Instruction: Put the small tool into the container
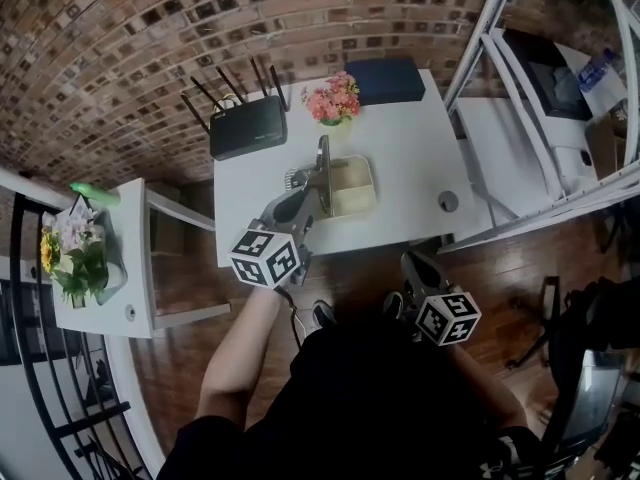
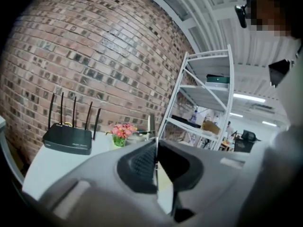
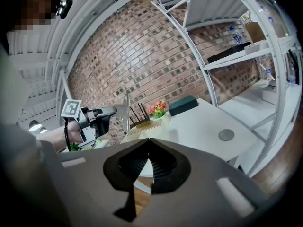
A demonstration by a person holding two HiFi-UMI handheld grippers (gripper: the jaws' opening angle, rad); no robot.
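A thin flat metal tool [image 1: 323,173] stands upright by the left wall of the cream container [image 1: 356,208] on the white table [image 1: 410,153]. My left gripper [image 1: 305,208] is shut on the tool's lower end. In the left gripper view the blade [image 2: 151,126] rises from between the closed jaws of the left gripper [image 2: 156,156]. The right gripper view shows that left gripper [image 3: 102,113] with the tool [image 3: 128,111] pointing up. My right gripper [image 1: 412,261] hangs off the table's front edge, over the wooden floor. The right gripper [image 3: 148,156] is shut with nothing in it.
A black router [image 1: 247,128], a pot of pink flowers [image 1: 335,100] and a dark blue box [image 1: 385,80] stand at the table's far side. A round grey disc [image 1: 448,201] lies at the right. A white shelf rack [image 1: 520,118] stands right, a side table [image 1: 130,268] left.
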